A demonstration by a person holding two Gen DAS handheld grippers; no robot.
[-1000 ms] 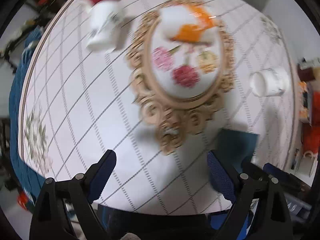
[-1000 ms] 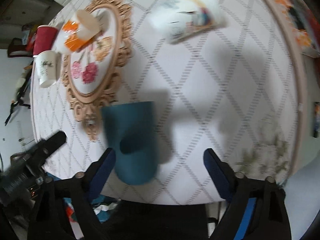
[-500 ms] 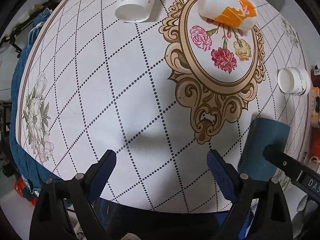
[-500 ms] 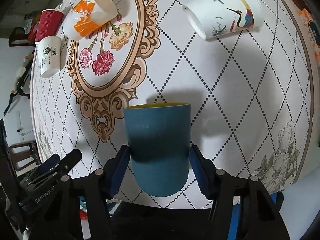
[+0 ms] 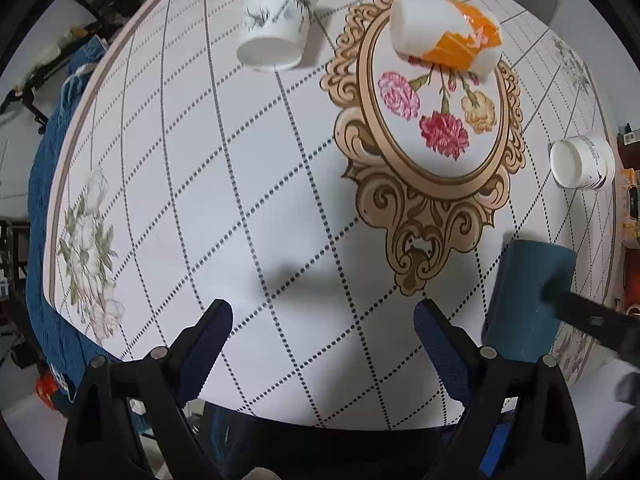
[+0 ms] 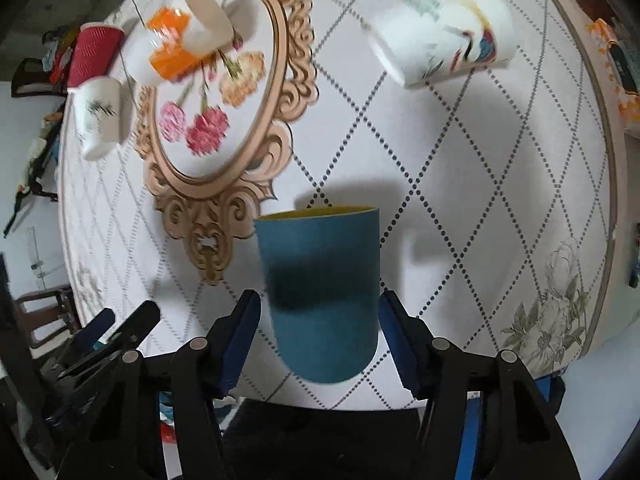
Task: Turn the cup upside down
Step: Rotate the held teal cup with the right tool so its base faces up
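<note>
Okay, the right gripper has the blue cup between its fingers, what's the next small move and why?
Probably lift the blue cup slightly off the table before rotating it. The right gripper has a finger on each side of the cup, which stands upright with its yellow-lined mouth on top, so it likely needs clearance before it can be turned. The left gripper is open and empty.

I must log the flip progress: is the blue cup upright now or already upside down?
Upright: the blue cup shows its yellow-lined open rim on top, closed base below, between the right gripper pads.
</note>
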